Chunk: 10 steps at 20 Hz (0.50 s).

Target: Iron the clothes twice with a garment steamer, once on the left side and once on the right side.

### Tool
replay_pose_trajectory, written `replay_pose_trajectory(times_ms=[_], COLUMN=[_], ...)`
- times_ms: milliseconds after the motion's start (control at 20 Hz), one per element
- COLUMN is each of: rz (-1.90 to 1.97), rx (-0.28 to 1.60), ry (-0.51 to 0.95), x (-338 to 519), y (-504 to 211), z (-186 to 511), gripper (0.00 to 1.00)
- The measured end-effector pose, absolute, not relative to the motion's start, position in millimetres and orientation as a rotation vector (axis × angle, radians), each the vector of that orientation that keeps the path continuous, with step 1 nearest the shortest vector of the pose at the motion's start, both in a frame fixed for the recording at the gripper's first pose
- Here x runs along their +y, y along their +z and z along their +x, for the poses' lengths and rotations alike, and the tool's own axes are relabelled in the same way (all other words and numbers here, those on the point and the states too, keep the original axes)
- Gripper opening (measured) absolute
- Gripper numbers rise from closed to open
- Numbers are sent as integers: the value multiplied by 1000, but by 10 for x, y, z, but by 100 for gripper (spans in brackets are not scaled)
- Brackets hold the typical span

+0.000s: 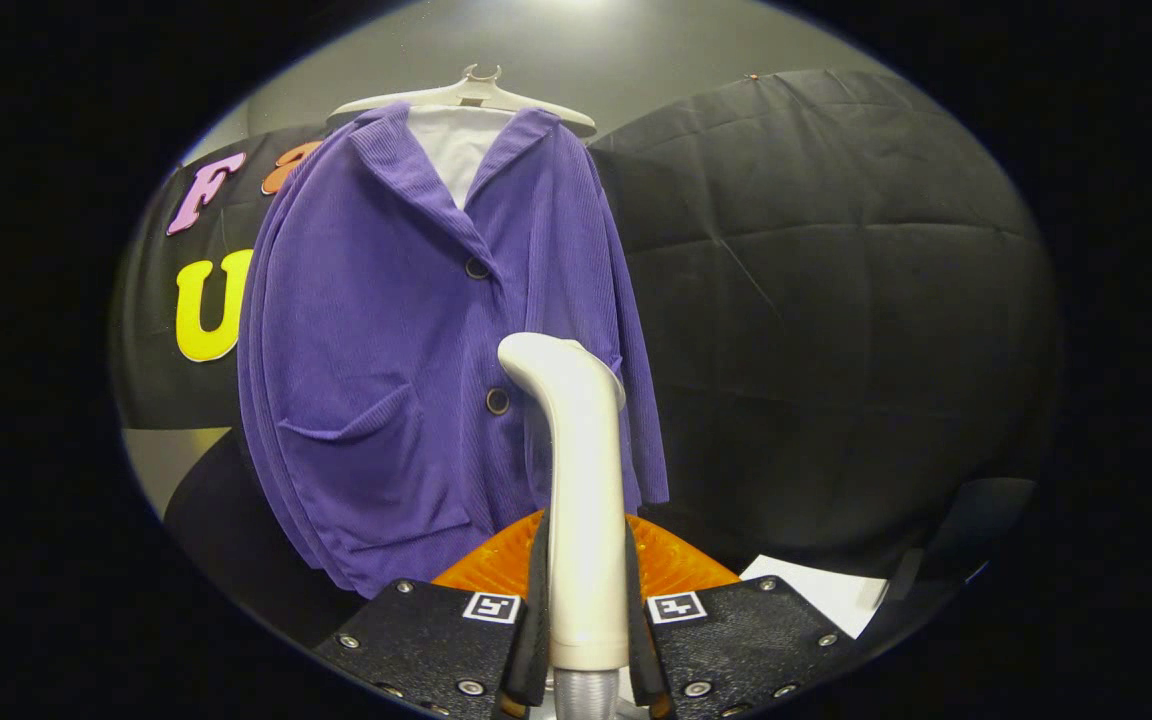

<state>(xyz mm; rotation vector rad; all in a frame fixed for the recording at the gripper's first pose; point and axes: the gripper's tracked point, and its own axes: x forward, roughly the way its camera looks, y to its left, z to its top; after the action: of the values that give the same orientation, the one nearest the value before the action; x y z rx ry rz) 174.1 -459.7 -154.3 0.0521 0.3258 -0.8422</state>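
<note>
Holding garment steamer (576, 480) upright before hanging purple jacket (416, 340).

Gripper (586, 625) fingers are clamped on both sides of the steamer's handle; its head sits just beyond them, near the lower button beside the jacket's right front panel. Recommend keeping the head square to the cloth, steady vertical passes, clear of the hanger (466, 95).

One purple ribbed-fabric jacket (406, 350) hangs on one pale plastic hanger (466, 95), with one white garment (456, 150) under it at the collar. It carries two dark round buttons (477, 268) and one patch pocket (366, 480). One cream, curved-neck garment steamer (581, 480) stands clamped between the two fingers of the one gripper (586, 630).
</note>
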Motion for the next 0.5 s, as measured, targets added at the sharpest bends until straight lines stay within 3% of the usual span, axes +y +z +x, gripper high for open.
replay_pose_trajectory(times_ms=[500], rz=[90], rx=[417], ry=[-845], x=[-4564], y=[-2069], z=[1514], gripper=[32])
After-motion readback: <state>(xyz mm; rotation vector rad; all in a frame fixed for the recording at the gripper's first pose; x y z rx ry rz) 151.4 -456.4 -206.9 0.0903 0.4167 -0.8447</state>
